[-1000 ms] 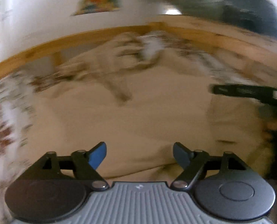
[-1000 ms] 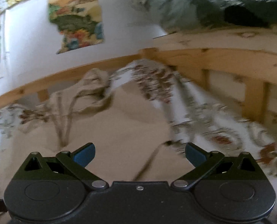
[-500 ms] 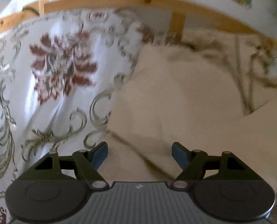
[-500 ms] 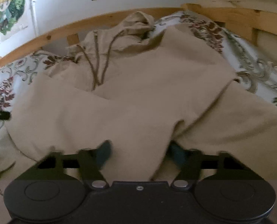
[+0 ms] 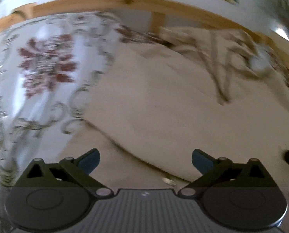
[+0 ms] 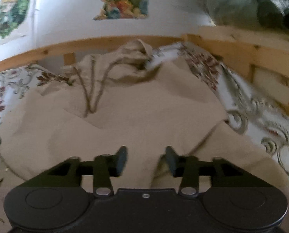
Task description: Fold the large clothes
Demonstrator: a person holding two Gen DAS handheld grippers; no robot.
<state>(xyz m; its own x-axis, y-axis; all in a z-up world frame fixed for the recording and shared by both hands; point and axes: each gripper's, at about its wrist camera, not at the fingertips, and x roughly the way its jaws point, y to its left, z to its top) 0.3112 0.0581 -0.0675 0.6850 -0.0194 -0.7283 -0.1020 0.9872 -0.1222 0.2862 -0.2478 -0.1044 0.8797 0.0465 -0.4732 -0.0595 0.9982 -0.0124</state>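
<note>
A bed fills both views, covered by a pale bedspread (image 5: 45,73) printed with dark red flowers and grey-green scrolls. A light pine bed frame (image 6: 237,46) runs along the far side and turns a corner at the right, its rail carried on short posts. Behind it stands a white wall with colourful paper pictures (image 6: 123,0) stuck to it, and a dark greenish mass, too blurred to name, sits at the upper right of the right wrist view.

A beige hoodie (image 6: 136,114) lies spread on the bedspread, soft and matte, rumpled into broad folds. Its hood is bunched against the far rail, and two drawstrings (image 6: 92,91) trail down from it in a V onto the chest. One folded edge crosses the cloth diagonally in the left wrist view.

The left gripper (image 5: 145,160) hangs over the near part of the hoodie with its jaws spread wide, the blue pads holding nothing. The right gripper (image 6: 146,160) has its jaws drawn closer, a moderate gap between them, with hoodie fabric lying in that gap; whether the pads press the cloth cannot be told through the blur.
</note>
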